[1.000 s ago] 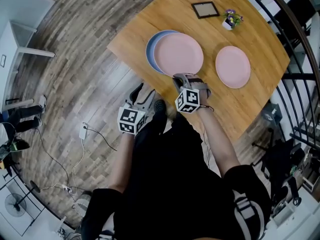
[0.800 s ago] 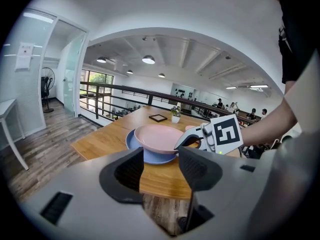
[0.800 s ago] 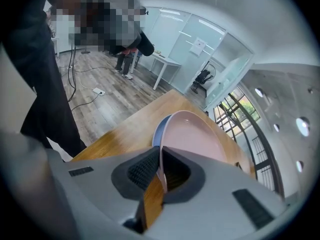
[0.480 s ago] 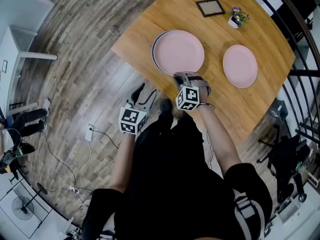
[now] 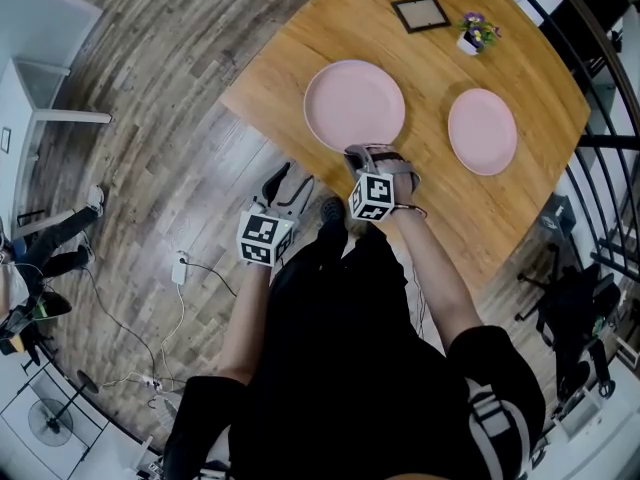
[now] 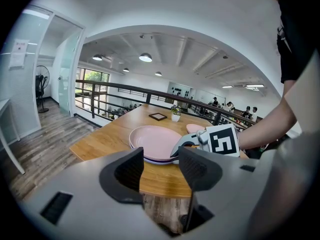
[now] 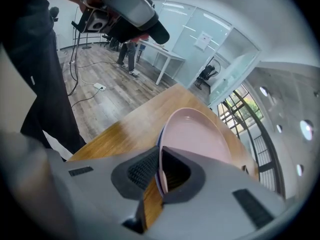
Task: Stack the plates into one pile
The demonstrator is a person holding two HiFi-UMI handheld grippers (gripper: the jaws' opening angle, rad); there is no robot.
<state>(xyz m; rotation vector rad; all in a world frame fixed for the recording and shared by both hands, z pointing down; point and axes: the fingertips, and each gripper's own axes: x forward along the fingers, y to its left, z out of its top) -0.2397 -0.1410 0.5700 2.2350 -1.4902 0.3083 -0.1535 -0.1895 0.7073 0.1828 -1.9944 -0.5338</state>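
A large pink plate (image 5: 354, 105) lies squarely on a blue plate on the wooden table (image 5: 290, 58); only a thin blue rim (image 6: 150, 159) shows under it. My right gripper (image 5: 366, 153) is shut on the pink plate's near rim (image 7: 192, 134), which runs between its pads (image 7: 160, 170). A smaller pink plate (image 5: 482, 131) lies alone to the right. My left gripper (image 5: 287, 186) hangs open over the floor just off the table's near edge, its jaws (image 6: 161, 170) apart with nothing between them.
A small black picture frame (image 5: 419, 14) and a potted flower (image 5: 472, 34) stand at the table's far side. A black railing (image 5: 600, 118) runs along the right. On the wood floor at left lie a power strip and cables (image 5: 180, 268).
The large pink plate has slid left over the blue plate, which showed at its left before and is now covered. The right gripper kept hold of its rim.
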